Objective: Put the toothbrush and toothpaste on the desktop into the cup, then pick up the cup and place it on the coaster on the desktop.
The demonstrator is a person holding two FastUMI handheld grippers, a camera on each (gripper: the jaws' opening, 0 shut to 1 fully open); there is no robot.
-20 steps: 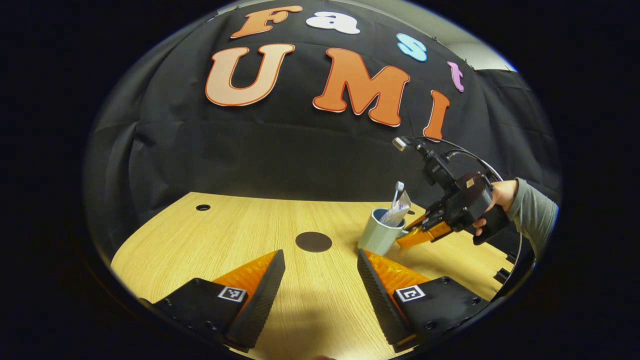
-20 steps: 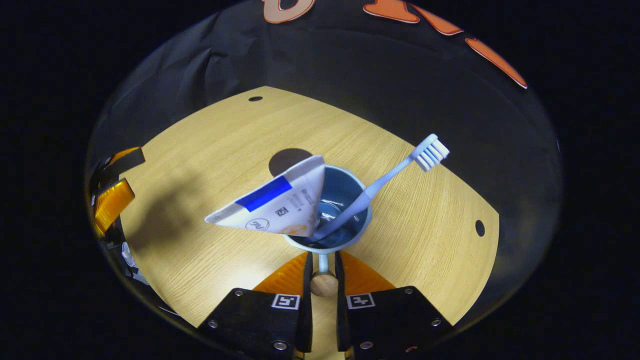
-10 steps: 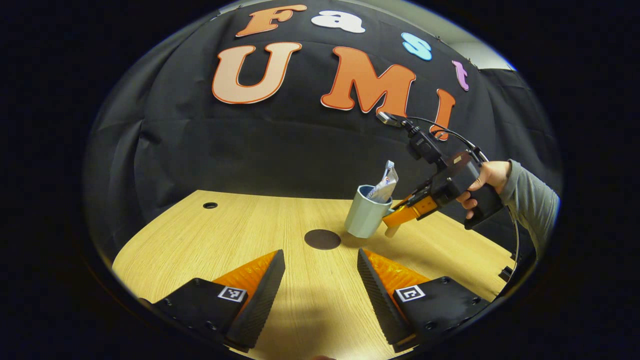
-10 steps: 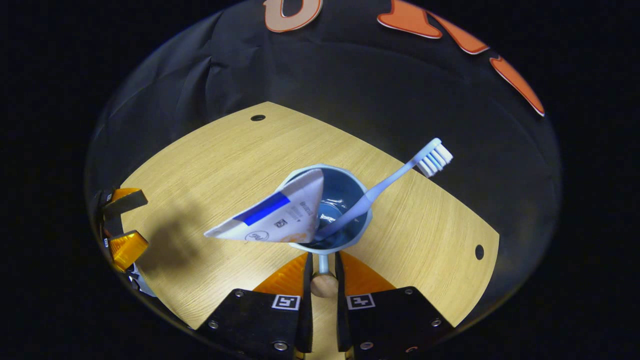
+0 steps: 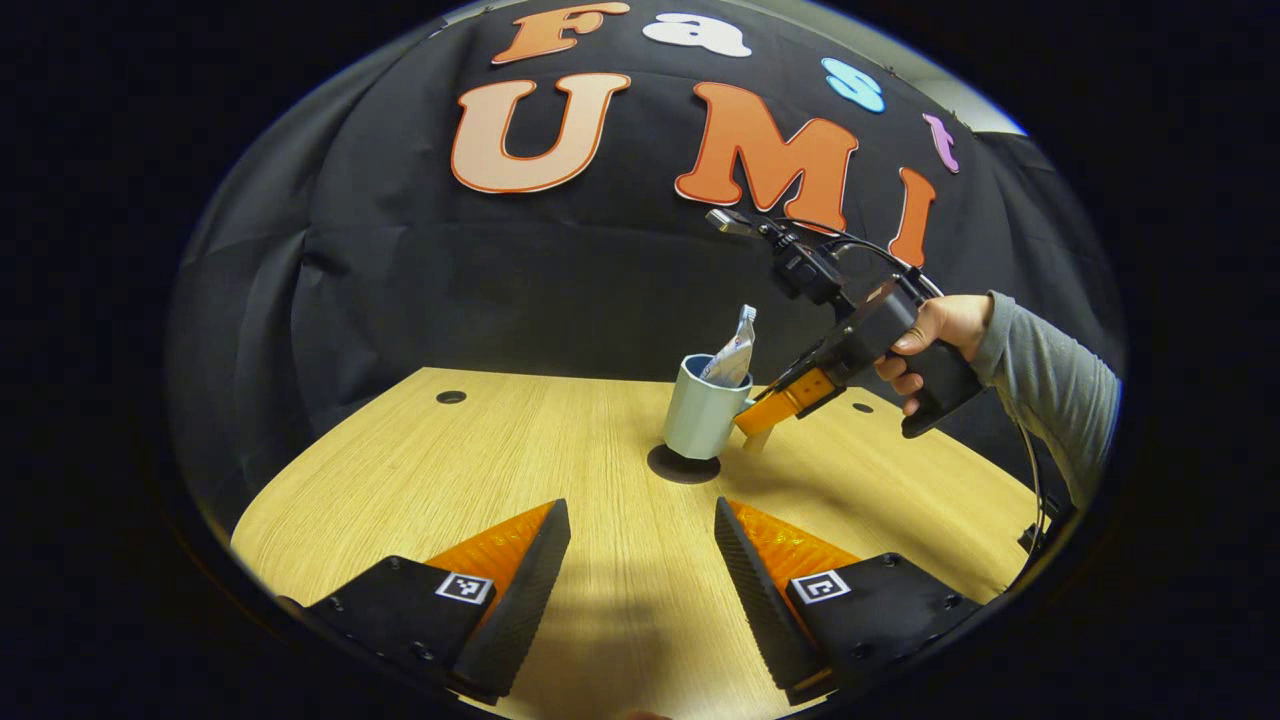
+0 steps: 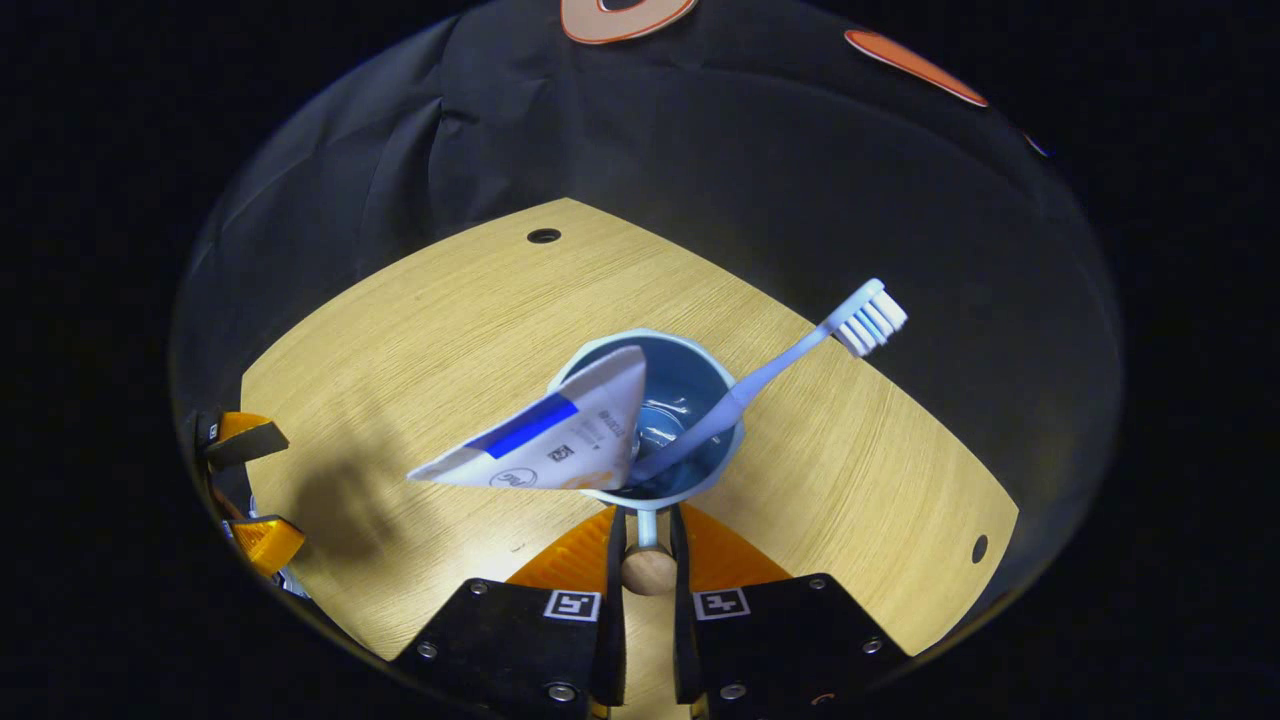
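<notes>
Fingers of my right gripper clench the wooden-knobbed handle of the pale blue ceramic cup, which sits over the dark round coaster on the light wooden desktop. White toothpaste tube and pale blue toothbrush stand inside. My left gripper hangs released, well apart.

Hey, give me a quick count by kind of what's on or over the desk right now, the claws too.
Cup: 1, standing on the coaster
Toothbrush: 1, in the cup
Toothpaste tube: 1, in the cup
Coaster: 1
Claws: 2, left claw open, right claw shut on the cup's handle
Total: 6
</notes>
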